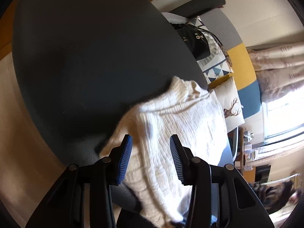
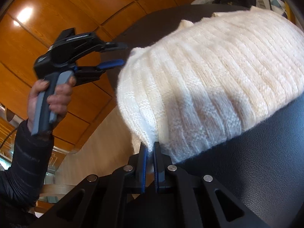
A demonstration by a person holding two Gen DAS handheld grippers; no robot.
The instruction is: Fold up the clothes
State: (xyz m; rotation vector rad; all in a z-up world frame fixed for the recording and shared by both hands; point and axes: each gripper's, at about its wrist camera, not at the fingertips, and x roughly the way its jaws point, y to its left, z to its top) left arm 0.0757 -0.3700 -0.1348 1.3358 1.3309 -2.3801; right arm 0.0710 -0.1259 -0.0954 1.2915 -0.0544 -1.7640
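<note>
Sweater (image 2: pixel 209 79), cream and chunky-knit, lies partly folded on a dark round table (image 1: pixel 85 57), bunched toward the table's right edge in the left wrist view. It looks soft, thick and limp, likely light for its bulk, and it should sag and stretch wherever it hangs unsupported (the ribbed knit will probably give grip rather than slide). Best holds are judged to be the doubled edges and corners, pinched deep enough to catch all layers.

Right gripper (image 2: pixel 150 148) has its blue-padded tongs pressed together on the sweater's near corner, a small peak of knit caught between them. Left gripper (image 1: pixel 151 140) hovers over the sweater with its tongs apart and nothing clamped; in the right wrist view it sits just beside the garment's left edge, held by a hand (image 2: pixel 51 96) in a dark sleeve.

A black bag (image 1: pixel 193 41) sits beyond the table with a small metal emblem, too small to read. No other legible writing shows.
</note>
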